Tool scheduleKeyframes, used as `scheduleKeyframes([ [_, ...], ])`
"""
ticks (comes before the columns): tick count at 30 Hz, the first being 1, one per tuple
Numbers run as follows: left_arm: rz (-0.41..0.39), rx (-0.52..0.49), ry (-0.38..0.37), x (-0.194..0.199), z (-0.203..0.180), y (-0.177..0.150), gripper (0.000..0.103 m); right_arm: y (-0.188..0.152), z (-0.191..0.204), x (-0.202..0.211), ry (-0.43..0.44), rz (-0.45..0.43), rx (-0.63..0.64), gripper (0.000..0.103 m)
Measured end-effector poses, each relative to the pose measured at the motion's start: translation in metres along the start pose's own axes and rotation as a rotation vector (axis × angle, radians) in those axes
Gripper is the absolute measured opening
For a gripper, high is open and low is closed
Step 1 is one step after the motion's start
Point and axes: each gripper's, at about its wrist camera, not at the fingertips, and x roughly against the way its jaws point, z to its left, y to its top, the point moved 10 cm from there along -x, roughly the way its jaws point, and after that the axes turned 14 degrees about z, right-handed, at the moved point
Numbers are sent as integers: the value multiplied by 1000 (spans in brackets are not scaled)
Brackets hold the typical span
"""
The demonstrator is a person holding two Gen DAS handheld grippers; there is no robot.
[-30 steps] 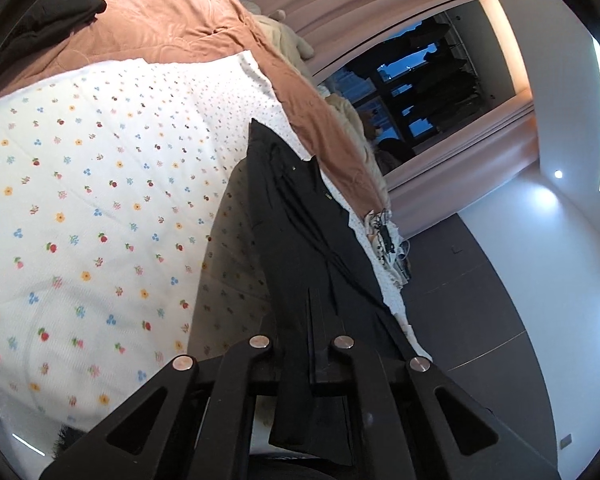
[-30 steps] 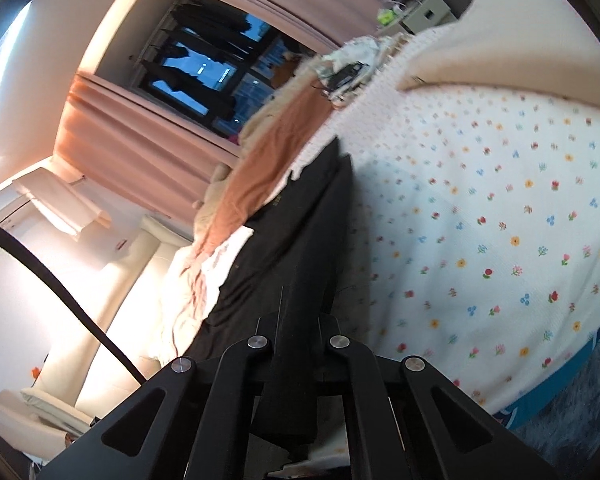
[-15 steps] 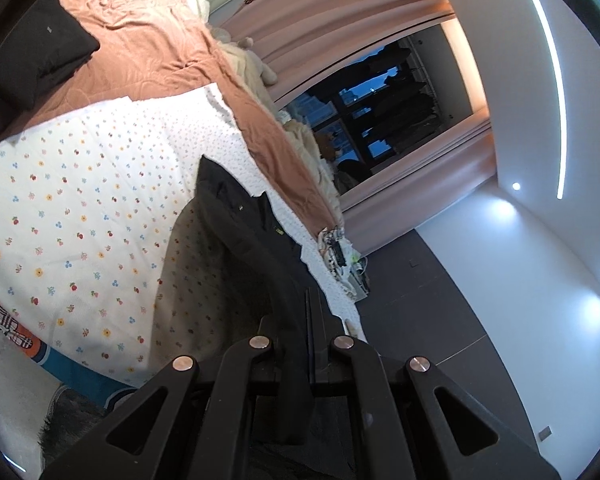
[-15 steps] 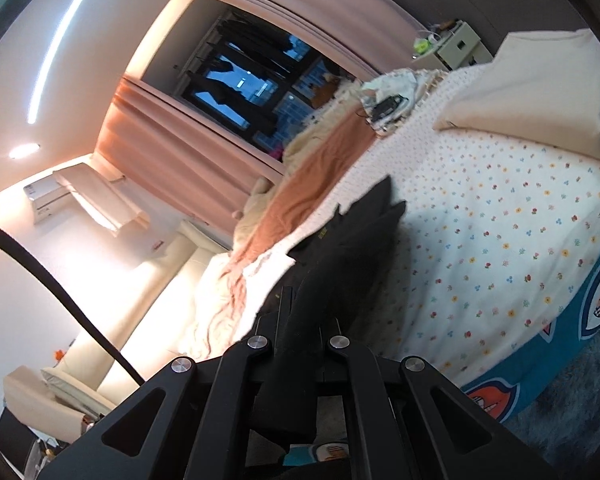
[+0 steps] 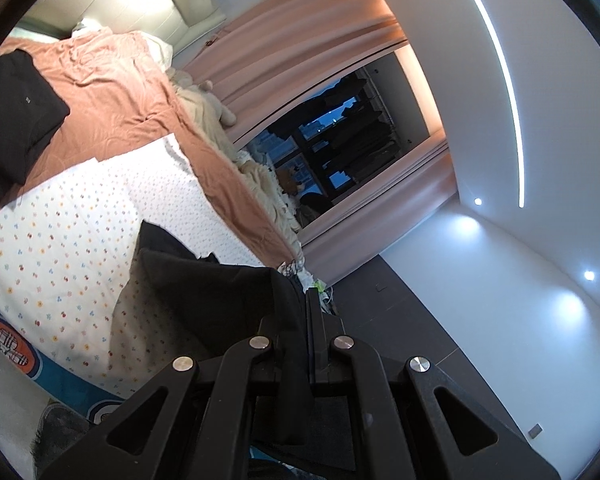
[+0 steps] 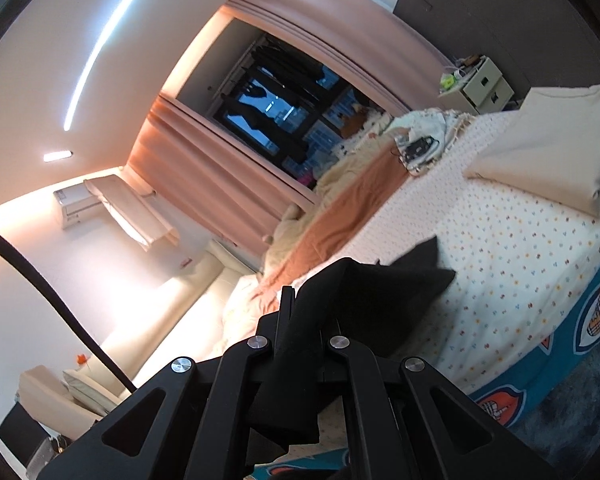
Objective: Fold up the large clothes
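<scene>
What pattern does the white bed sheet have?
Small multicoloured flowers on white: the bed sheet shows best in the right wrist view.

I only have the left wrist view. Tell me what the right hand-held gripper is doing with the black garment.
Observer: The right hand-held gripper is shut on a fold of the black garment. Some cloth hangs down behind its fingers.
Operator: Report anything else lying on the bed on that side.
Observer: A folded beige cushion lies on the floral sheet, beyond the garment and apart from it.
Operator: Name what stands past the bed there.
Observer: A pale bedside cabinet with drawers stands by the dark wall.
</scene>
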Motion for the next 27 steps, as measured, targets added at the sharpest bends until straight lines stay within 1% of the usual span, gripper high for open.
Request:
scheduleKeyframes([
  [3, -16, -4, -10, 3, -14, 9, 6, 11, 5, -1, 22, -21, -3, 0],
  [7, -40, -33, -18, 5, -33, 20, 6, 26, 11, -5, 33, -48, 21, 0],
  [12, -64, -50, -24, -3, -44, 38, 6, 46, 2, -24, 39, -68, 26, 0],
  [17, -65, -34, -10, -23, -37, 59, 6, 59, -7, -49, 30, -63, 23, 0],
  [22, -61, -21, 13, -50, -23, 79, 6, 79, -17, -75, 19, -57, 12, 0],
  [24, -54, -10, 24, -65, -13, 89, 6, 88, -22, -86, 13, -53, 4, 0],
  [27, -43, 12, 41, -88, 2, 104, 6, 106, -34, -113, -5, -49, -20, 0],
])
